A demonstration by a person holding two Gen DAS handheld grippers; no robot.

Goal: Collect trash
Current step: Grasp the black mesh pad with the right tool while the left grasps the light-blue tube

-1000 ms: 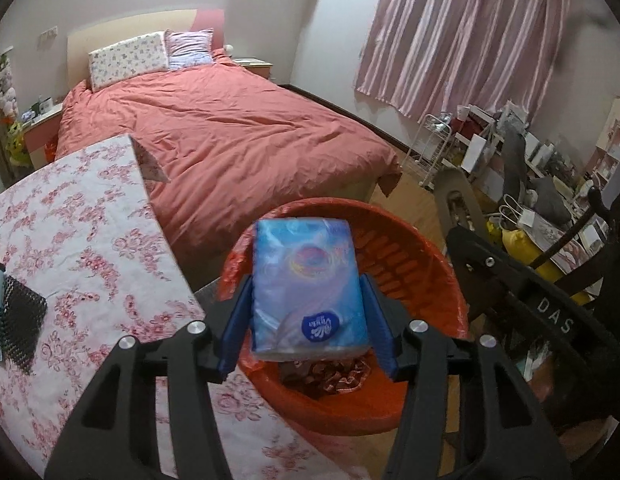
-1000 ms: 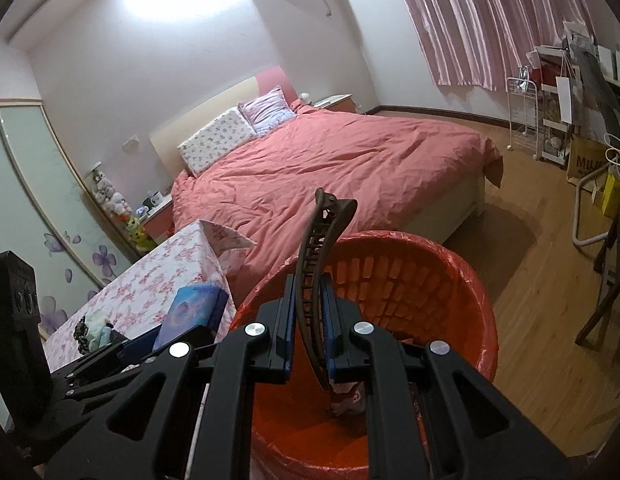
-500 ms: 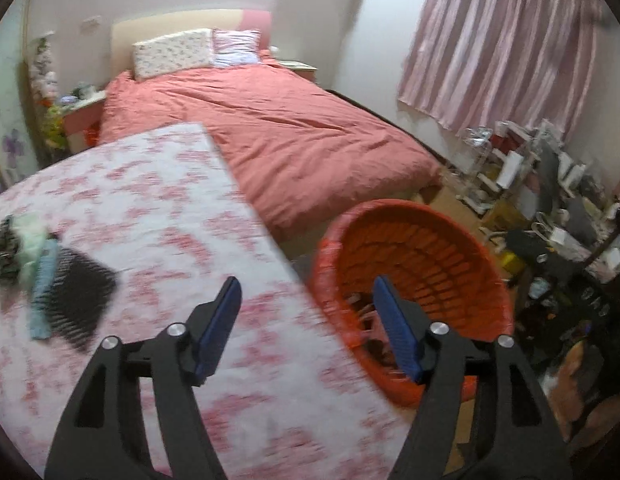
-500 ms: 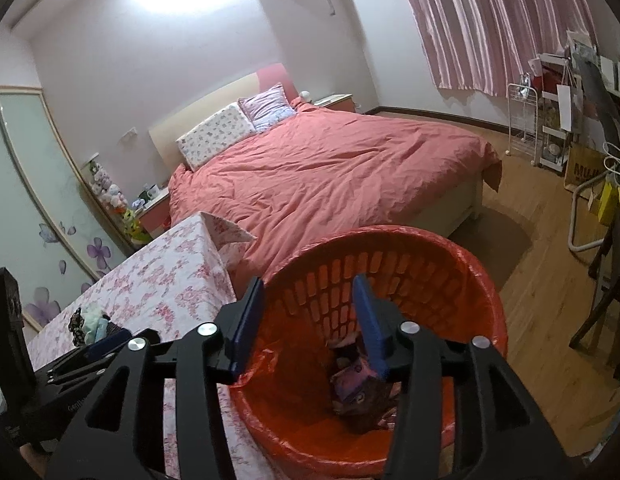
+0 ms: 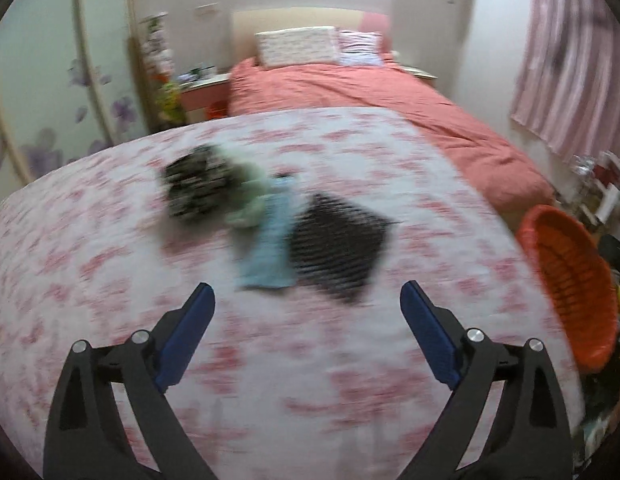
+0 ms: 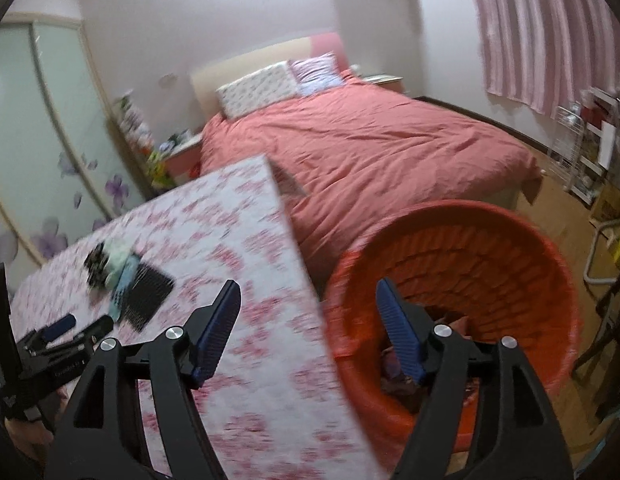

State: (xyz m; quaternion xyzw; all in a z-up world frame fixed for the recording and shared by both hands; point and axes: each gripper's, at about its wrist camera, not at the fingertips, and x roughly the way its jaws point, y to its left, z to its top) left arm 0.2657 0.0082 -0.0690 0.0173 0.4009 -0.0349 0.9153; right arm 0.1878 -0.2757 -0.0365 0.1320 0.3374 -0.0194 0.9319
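Both left tongs (image 5: 306,304) and right tongs (image 6: 308,300) gape empty; the blurred, overlapping pile (image 5: 270,216) at 12 o'clock on the desk (image 5: 110,280) risks a partial grab, dropping pieces short of the bin (image 6: 490,264) at 3 o'clock

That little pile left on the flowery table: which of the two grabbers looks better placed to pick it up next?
Probably the left gripper. It is open and faces the pile directly, just ahead of its fingers. The right gripper, also open, hangs over the table edge by the orange basket, with the pile off to its side.
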